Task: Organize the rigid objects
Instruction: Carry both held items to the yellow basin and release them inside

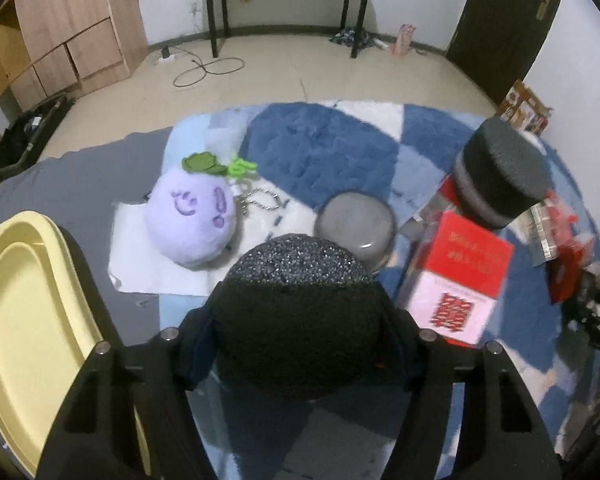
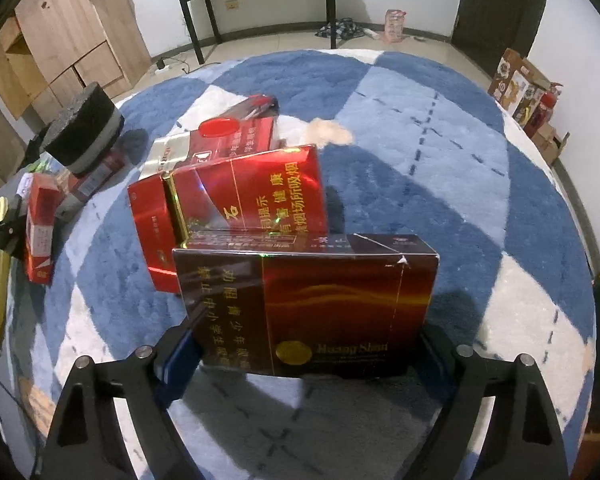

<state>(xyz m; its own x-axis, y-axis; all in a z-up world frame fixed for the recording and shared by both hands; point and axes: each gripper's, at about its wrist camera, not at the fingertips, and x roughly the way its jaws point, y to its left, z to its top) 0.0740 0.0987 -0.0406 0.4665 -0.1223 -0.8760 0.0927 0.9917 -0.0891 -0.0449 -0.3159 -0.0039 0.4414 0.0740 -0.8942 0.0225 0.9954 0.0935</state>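
Black foam puck (image 1: 296, 316) fills left tongs (image 1: 296, 344); right tongs (image 2: 300, 360) clamp dark-red box (image 2: 312, 312).

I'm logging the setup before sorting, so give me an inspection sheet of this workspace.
Surface: blue-and-white rug.
Job's things: dark red box, bright red box behind it, red-and-white box, grey tin, second puck atop boxes, yellow tray.
Clutter: purple plush with a keychain.
Grippers: left gripper closed on black puck; right gripper closed on the dark red box.
Cables: cord looped on the floor.
Surroundings: wooden cabinet, dark door.
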